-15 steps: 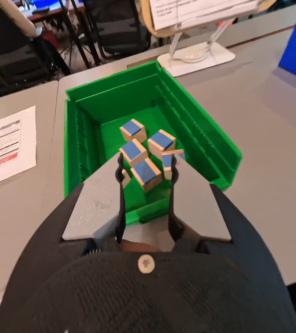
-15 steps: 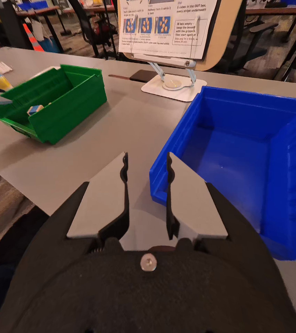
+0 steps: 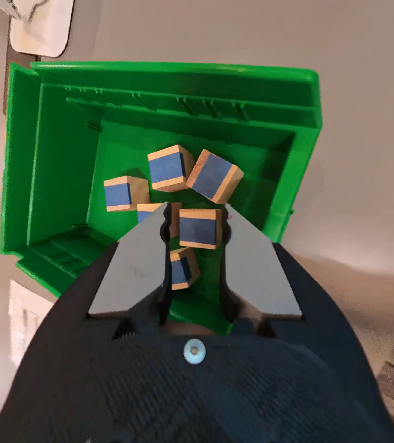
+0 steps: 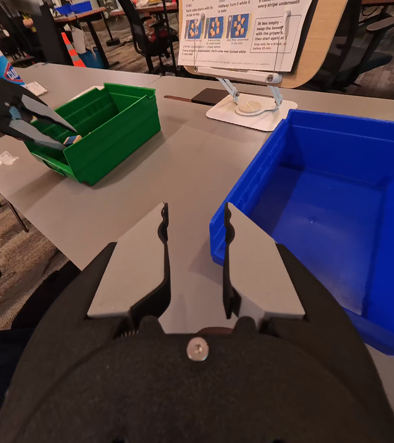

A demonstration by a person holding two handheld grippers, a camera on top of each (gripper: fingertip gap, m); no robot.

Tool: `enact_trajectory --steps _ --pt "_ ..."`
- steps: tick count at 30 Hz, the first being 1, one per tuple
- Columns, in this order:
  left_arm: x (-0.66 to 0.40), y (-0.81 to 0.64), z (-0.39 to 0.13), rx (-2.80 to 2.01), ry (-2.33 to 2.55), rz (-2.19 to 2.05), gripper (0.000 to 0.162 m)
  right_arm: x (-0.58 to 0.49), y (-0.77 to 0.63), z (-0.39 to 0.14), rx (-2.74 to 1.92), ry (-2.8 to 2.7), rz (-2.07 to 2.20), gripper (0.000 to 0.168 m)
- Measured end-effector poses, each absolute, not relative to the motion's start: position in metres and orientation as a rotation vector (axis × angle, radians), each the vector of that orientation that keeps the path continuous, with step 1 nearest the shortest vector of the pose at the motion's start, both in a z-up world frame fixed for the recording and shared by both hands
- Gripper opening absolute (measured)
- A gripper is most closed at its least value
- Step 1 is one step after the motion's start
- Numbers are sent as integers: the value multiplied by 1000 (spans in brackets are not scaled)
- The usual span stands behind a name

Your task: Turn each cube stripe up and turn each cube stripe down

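Observation:
Several wooden cubes with a blue stripe lie in the green bin, most with the stripe facing up. My left gripper is open and points down into the bin. One cube sits between its fingers, close to the right finger, with a gap on the left. Another cube lies below it, and others lie beyond. In the right wrist view the left gripper reaches into the green bin. My right gripper is open and empty above the table beside the blue bin.
The blue bin holds nothing. A white stand with an instruction sheet is at the back of the grey table. A black flat object lies beside it. The table's near edge runs at the left, with carpet below.
My left gripper has dropped closer over the green bin and turned, so one cube now sits between its open fingers. The right gripper has shifted only slightly.

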State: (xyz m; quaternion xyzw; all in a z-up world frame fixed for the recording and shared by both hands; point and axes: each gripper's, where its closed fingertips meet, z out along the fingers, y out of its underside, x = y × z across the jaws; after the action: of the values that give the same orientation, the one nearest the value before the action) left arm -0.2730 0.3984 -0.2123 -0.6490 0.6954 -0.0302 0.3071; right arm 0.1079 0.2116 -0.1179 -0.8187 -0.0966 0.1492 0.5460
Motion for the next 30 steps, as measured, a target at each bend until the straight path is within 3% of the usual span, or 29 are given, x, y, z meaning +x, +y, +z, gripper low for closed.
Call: enact_trajectory --steps 22,26,30 --pt "-301 418 -268 -1931 2141 155 45 81 211 -122 -1953 -304 433 45" --pt "-295 418 -236 -1787 2067 190 45 60 207 -126 -1966 -383 486 45" --pt "-244 386 -155 -1455 1860 -19 45 27 201 -124 -1939 -470 639 47"
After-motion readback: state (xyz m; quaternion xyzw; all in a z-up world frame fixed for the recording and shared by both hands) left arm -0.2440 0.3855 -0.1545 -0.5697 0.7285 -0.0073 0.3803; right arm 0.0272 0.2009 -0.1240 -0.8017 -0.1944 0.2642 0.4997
